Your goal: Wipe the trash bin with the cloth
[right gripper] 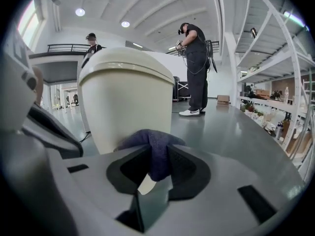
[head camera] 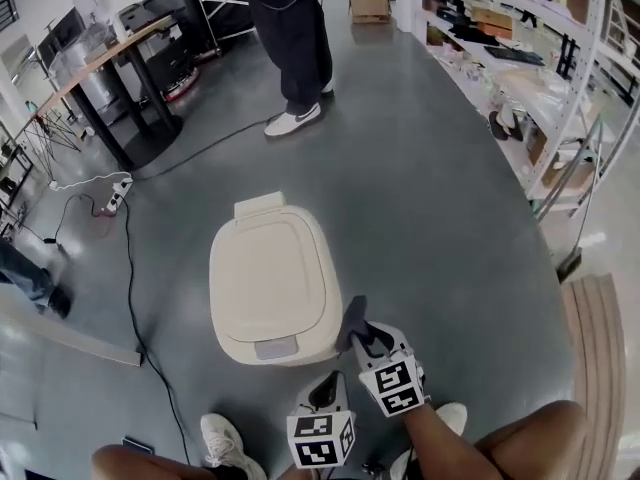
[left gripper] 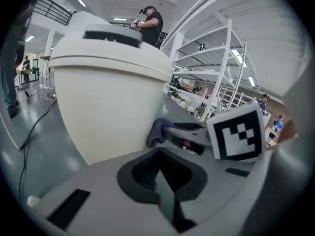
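Note:
The cream trash bin (head camera: pixel 270 278) stands on the grey floor with its lid down. My right gripper (head camera: pixel 356 324) is at the bin's near right side, shut on a dark purple cloth (right gripper: pixel 155 154) that presses against the bin wall (right gripper: pixel 125 102). My left gripper (head camera: pixel 326 392) hangs lower, just in front of the bin and beside the right one. Its jaws are together with nothing between them (left gripper: pixel 158 175). From the left gripper view the bin (left gripper: pixel 108 82) fills the left half, with the cloth (left gripper: pixel 157 132) bunched at the right gripper's tip.
A person (head camera: pixel 295 48) stands beyond the bin. A power strip (head camera: pixel 117 196) and a black cable (head camera: pixel 132 298) lie on the floor at the left. A long table (head camera: pixel 100 68) stands at the back left, metal shelves (head camera: pixel 520 68) line the right, and my shoe (head camera: pixel 222 438) is below the bin.

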Available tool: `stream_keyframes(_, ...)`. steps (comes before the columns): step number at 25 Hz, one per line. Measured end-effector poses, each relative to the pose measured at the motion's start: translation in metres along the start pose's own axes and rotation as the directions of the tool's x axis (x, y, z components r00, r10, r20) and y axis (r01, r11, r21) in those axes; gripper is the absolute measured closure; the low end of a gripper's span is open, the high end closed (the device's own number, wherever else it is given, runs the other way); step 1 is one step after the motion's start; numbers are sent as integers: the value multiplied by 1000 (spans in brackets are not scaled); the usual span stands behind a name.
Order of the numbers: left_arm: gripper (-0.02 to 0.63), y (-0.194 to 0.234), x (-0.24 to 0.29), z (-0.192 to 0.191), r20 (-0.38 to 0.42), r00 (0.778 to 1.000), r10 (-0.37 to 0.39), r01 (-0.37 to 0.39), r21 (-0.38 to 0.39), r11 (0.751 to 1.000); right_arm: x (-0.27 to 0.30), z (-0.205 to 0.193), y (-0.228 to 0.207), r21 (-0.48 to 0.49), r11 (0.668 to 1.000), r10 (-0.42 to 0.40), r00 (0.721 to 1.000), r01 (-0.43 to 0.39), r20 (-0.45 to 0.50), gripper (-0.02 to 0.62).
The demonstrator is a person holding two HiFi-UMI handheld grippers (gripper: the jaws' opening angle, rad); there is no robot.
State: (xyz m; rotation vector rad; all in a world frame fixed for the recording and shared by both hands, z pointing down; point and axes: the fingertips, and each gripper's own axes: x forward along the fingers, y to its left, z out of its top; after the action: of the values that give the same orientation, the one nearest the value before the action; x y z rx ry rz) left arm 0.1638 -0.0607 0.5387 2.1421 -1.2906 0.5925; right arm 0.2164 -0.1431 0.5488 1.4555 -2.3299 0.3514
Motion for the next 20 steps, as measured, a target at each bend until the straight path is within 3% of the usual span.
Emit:
stream_keyframes(4, 606, 38, -34, 5, 30, 999, 17, -18, 11, 1000, -30, 4, 32, -11, 998, -62, 998, 62, -24, 502)
stream_keyframes(9, 606, 94, -73, 16, 74, 996, 42, -42, 0, 999, -50, 11, 104, -81, 994, -76, 996, 71, -49, 502)
stream_keyframes(14, 606, 149, -127, 29, 145, 987, 65, -58, -48, 997, -56, 28, 169, -30, 996, -86, 996, 85, -20, 502)
stream_keyframes(20, 606, 213, -184, 66, 200, 977, 75, -93, 80, 992, -33, 58, 235, 97, 990, -106, 994, 102, 39, 502)
